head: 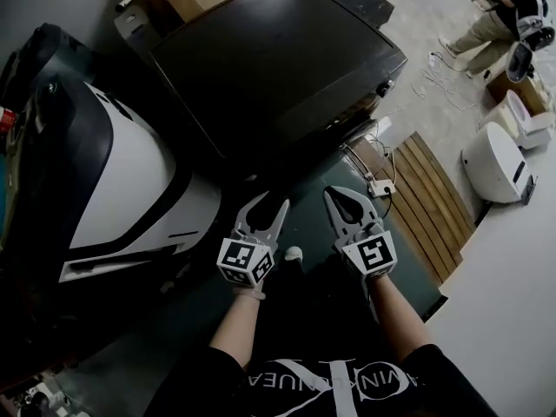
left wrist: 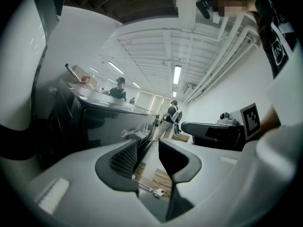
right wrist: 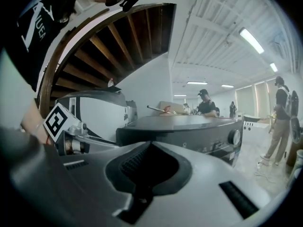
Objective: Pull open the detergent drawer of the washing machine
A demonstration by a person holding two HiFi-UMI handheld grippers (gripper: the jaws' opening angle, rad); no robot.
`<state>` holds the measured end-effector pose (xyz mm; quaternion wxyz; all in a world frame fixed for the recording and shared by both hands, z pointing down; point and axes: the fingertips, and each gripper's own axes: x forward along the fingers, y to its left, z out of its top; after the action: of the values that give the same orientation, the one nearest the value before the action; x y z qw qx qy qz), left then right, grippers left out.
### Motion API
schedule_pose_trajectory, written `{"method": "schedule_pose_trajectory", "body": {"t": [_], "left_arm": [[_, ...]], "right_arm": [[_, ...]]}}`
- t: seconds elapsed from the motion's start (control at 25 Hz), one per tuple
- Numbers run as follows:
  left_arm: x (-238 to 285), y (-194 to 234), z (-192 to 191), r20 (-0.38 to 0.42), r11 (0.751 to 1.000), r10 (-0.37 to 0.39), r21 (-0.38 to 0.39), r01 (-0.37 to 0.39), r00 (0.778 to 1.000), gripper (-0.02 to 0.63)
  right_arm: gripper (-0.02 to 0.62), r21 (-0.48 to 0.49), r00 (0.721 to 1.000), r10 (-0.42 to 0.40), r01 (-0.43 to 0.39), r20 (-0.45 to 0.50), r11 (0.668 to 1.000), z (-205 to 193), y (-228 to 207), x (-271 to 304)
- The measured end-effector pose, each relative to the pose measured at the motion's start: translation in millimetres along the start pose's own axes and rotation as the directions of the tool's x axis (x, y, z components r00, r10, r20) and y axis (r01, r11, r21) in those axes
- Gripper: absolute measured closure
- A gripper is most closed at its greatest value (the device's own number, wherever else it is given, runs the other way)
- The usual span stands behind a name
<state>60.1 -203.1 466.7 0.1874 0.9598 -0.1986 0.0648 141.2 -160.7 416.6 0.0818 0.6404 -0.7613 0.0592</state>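
Note:
The dark grey washing machine (head: 278,55) stands ahead of me, its flat top filling the upper middle of the head view. Its front control strip with a round knob (right wrist: 233,137) shows in the right gripper view; I cannot pick out the drawer itself. My left gripper (head: 271,205) hovers short of the machine, open, with nothing between the jaws (left wrist: 147,148). Beside it my right gripper (head: 333,195) is shut on nothing, tips together (right wrist: 151,145). Neither gripper touches the machine.
A white-and-black appliance (head: 122,189) stands close on the left. A slatted wooden pallet (head: 430,198) and a power strip with cable (head: 380,187) lie on the floor to the right. Farther right are a white device (head: 495,159) and a person (head: 499,24).

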Motion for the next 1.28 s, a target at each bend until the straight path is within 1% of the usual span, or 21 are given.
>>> {"method": "schedule_pose_trajectory", "body": {"t": [0.08, 0.16, 0.28, 0.36, 0.44, 0.6, 0.72, 0.84, 1.0, 1.12, 1.2, 1.28], "left_arm": [[2, 3, -4, 0.010, 0.999, 0.036, -0.029, -0.036, 0.999, 0.476], [3, 6, -9, 0.026, 0.994, 0.075, -0.076, -0.073, 0.997, 0.476], [9, 13, -18, 0.060, 0.982, 0.134, -0.141, -0.125, 0.989, 0.476], [16, 16, -22, 0.088, 0.973, 0.161, -0.181, -0.143, 0.983, 0.476], [22, 20, -25, 0.121, 0.961, 0.194, -0.223, -0.164, 0.973, 0.476], [29, 34, -34, 0.180, 0.930, 0.274, -0.301, -0.212, 0.945, 0.475], [32, 44, -36, 0.230, 0.909, 0.310, -0.355, -0.217, 0.922, 0.468], [31, 56, -37, 0.287, 0.880, 0.355, -0.425, -0.214, 0.889, 0.459], [36, 60, -35, 0.361, 0.858, 0.371, -0.486, -0.167, 0.856, 0.454], [38, 64, -31, 0.409, 0.842, 0.383, -0.523, -0.131, 0.828, 0.448], [38, 67, -30, 0.442, 0.832, 0.392, -0.544, -0.106, 0.807, 0.443], [36, 70, -28, 0.477, 0.823, 0.401, -0.562, -0.080, 0.782, 0.441]], "right_arm": [[0.583, -0.001, 0.999, 0.043, -0.043, -0.006, 0.999, -5, -1, 7], [0.583, -0.003, 0.996, 0.089, -0.089, -0.017, 0.996, -12, -1, 13], [0.583, -0.008, 0.986, 0.166, -0.166, -0.031, 0.986, -22, -1, 21], [0.583, -0.010, 0.976, 0.214, -0.214, -0.039, 0.977, -32, -4, 27], [0.583, -0.016, 0.967, 0.253, -0.254, -0.043, 0.967, -42, -7, 33], [0.583, -0.020, 0.943, 0.330, -0.331, -0.039, 0.943, -55, -9, 46], [0.583, -0.024, 0.928, 0.371, -0.372, -0.042, 0.928, -64, -9, 54], [0.583, -0.015, 0.907, 0.416, -0.418, -0.062, 0.908, -71, -4, 62], [0.583, -0.018, 0.892, 0.451, -0.452, -0.042, 0.892, -84, -6, 64], [0.583, -0.002, 0.882, 0.469, -0.470, -0.048, 0.883, -84, -4, 68], [0.583, -0.001, 0.872, 0.487, -0.488, -0.055, 0.873, -84, -3, 69], [0.583, -0.026, 0.865, 0.500, -0.502, -0.043, 0.865, -86, -2, 71]]}}
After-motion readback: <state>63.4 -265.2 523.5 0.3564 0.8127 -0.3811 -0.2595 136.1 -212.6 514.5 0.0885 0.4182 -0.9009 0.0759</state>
